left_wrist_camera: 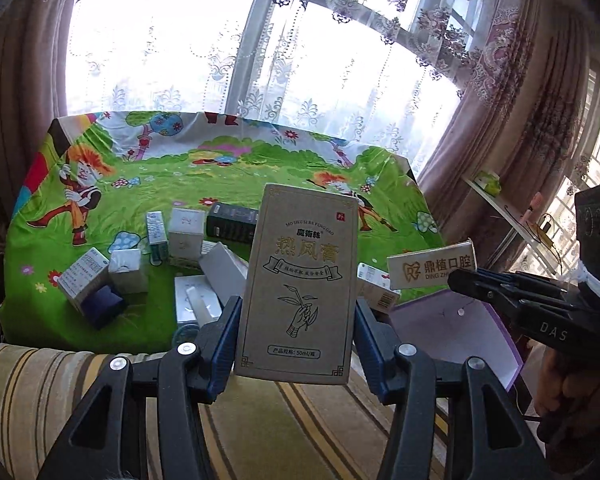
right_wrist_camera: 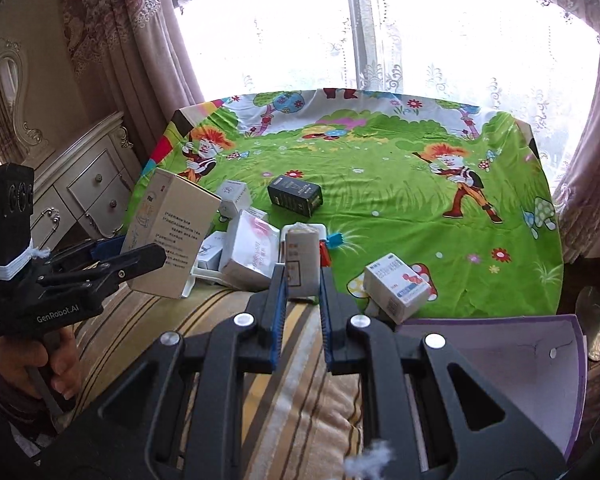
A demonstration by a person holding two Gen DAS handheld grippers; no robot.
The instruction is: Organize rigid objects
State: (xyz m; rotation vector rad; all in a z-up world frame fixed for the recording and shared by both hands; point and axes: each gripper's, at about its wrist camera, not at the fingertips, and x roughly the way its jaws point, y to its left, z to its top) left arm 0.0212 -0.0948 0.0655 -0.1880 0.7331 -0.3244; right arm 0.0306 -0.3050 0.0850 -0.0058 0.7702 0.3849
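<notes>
My left gripper point(left_wrist_camera: 298, 306) is shut on a tall kraft-brown box point(left_wrist_camera: 300, 272) with gold lettering, held upright above the striped cushion. In the right wrist view that box point(right_wrist_camera: 172, 236) shows its pale printed side at the left, in the left gripper point(right_wrist_camera: 156, 254). My right gripper point(right_wrist_camera: 302, 276) is shut on a narrow beige box point(right_wrist_camera: 300, 256), end-on between the blue pads. From the left wrist view, this small box point(left_wrist_camera: 432, 270) shows its gold tooth logo at the right gripper point(left_wrist_camera: 460, 278). Several more boxes lie on the green cartoon cloth point(left_wrist_camera: 260, 168).
A black box point(right_wrist_camera: 295, 194), white boxes point(right_wrist_camera: 252, 254) and a white-blue medicine box point(right_wrist_camera: 400, 284) lie near the table's front edge. A white tray with a purple rim point(right_wrist_camera: 500, 360) sits at the front right. A striped cushion point(left_wrist_camera: 40, 392) lies below. A dresser point(right_wrist_camera: 92, 184) stands left.
</notes>
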